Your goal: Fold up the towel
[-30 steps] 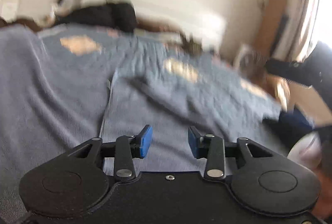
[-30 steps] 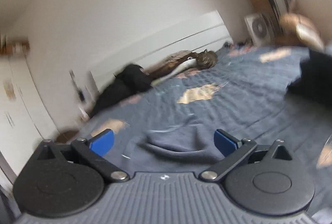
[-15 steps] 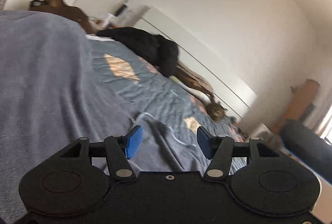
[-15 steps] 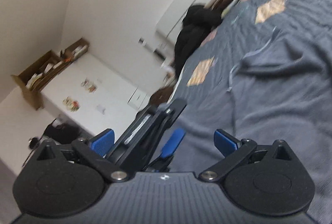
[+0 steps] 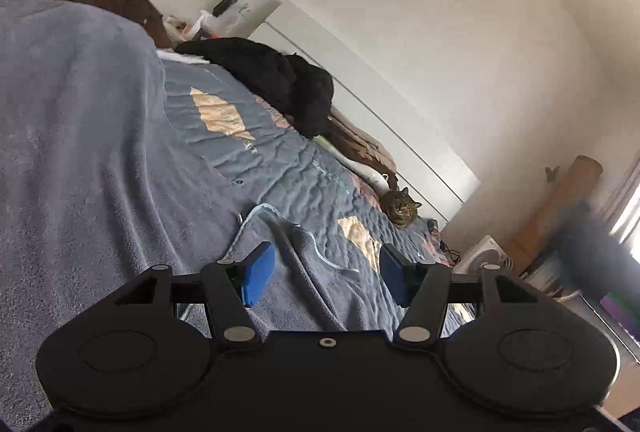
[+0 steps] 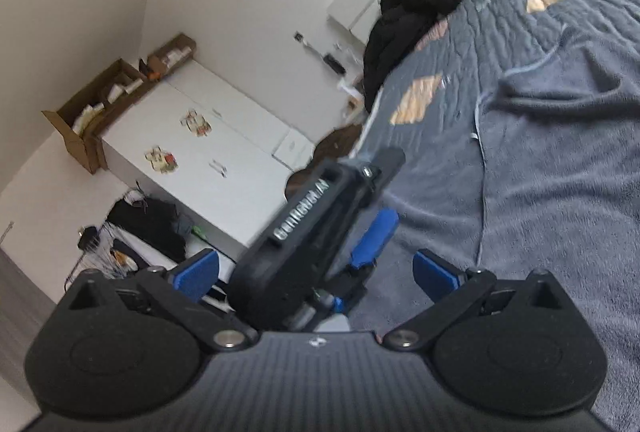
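The left gripper (image 5: 326,274) hangs low over the bed with its blue-padded jaws spread wide and nothing between them. The right gripper (image 6: 316,274) is tilted sideways, its jaws likewise wide apart and empty; in its view the left gripper (image 6: 332,232) crosses close in front, blurred.

The grey-blue terry towel (image 5: 100,168) lies spread over the near part of the quilted blue-grey bedspread with tan patches (image 5: 312,188), its pale-piped edge rumpled into a raised fold just ahead of the left gripper's fingers. Whether that fold is a corner is hard to judge.

A tabby cat (image 5: 401,210) sits near the bed's far edge, beside a heaped black garment (image 5: 280,80).

Compared with half a second ago, the left gripper's jaws stand wider, and the right view has barely changed.
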